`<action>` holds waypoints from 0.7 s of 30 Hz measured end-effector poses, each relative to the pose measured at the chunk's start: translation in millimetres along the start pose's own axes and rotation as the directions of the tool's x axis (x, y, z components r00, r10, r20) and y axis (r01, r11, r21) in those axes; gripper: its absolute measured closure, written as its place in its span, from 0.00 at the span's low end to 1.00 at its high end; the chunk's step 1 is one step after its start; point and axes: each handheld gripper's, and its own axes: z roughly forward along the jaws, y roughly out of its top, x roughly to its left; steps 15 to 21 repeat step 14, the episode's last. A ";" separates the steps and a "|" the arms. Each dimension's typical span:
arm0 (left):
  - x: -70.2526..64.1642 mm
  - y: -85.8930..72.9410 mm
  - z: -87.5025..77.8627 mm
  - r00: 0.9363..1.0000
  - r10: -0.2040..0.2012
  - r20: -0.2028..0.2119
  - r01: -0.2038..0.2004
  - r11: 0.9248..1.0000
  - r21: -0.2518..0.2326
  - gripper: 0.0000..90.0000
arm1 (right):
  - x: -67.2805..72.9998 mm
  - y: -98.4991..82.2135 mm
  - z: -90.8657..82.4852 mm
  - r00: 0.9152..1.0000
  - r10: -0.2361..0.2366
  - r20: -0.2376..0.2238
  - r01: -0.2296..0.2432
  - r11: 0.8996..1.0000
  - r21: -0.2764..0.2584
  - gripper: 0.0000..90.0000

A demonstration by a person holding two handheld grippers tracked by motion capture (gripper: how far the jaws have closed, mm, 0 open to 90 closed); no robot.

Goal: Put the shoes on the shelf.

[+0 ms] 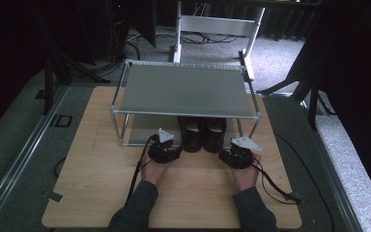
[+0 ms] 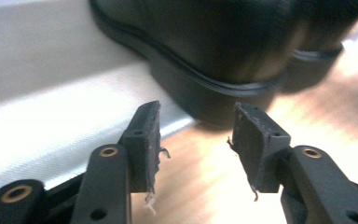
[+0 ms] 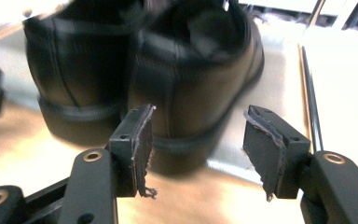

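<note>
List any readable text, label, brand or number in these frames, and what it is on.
None can be read.
Shoes: plain black leather, no brand or size mark showing; both gripper views are blurred.
Rack: bare grey shelf, no label.
Table: plain wood, no marking.
Left gripper and right gripper: black fingers carry no print.

A recording lab or test studio, not a home.

A small light wooden desk (image 1: 101,193) stands alone on grey carpet (image 1: 9,145), ringed by dark curtains and black stand legs (image 1: 48,82). Loose cables (image 1: 207,36) trail over the floor by the white metal frame (image 1: 217,24) of another table behind. On the desk sits a bare two-tier metal rack (image 1: 183,89).
</note>
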 end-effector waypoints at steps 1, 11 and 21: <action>-3.8 -1.4 -0.3 1.000 0.016 0.001 -0.016 1.000 0.007 0.55 | -2.3 -3.4 -0.9 1.000 -0.011 -0.002 0.011 1.000 0.018 0.45; -12.7 -20.4 -22.4 0.999 0.048 0.009 -0.048 0.999 0.019 0.55 | -35.0 -27.9 -22.8 0.999 -0.005 -0.047 0.012 0.988 0.151 0.43; -7.8 -26.0 -27.1 1.000 0.031 -0.005 -0.031 0.999 0.022 0.55 | -45.3 -32.0 -27.0 0.998 0.010 -0.068 0.001 0.987 0.164 0.43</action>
